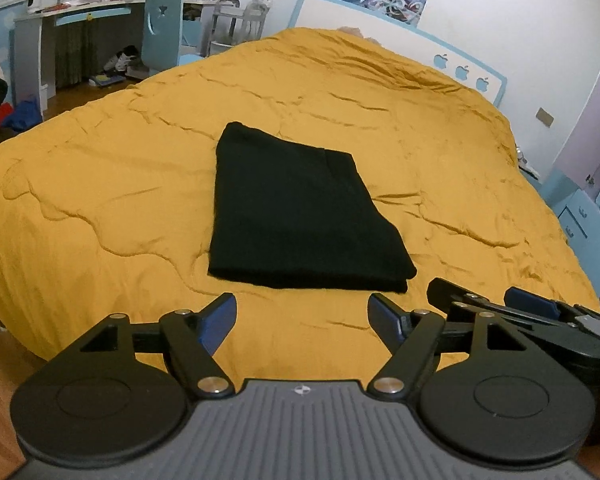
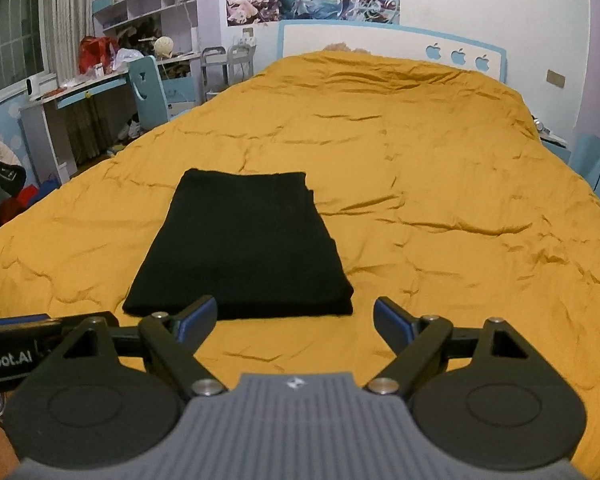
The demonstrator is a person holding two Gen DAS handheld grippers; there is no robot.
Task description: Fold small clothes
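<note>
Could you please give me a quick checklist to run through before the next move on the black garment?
1. Left gripper open and empty: ok.
2. Right gripper open and empty: ok.
3. Garment folded into a compact rectangle: ok.
4. Garment lying flat on the yellow bedspread, clear of both grippers: ok.
5. Fold edges aligned: far right corner looks slightly stepped, not ok.
6. More clothes waiting to be folded: cannot tell.

Matt black knit garment (image 1: 296, 208), creased mustard cotton-like quilt (image 1: 420, 152), matt plastic tongs (image 1: 302, 320)
</note>
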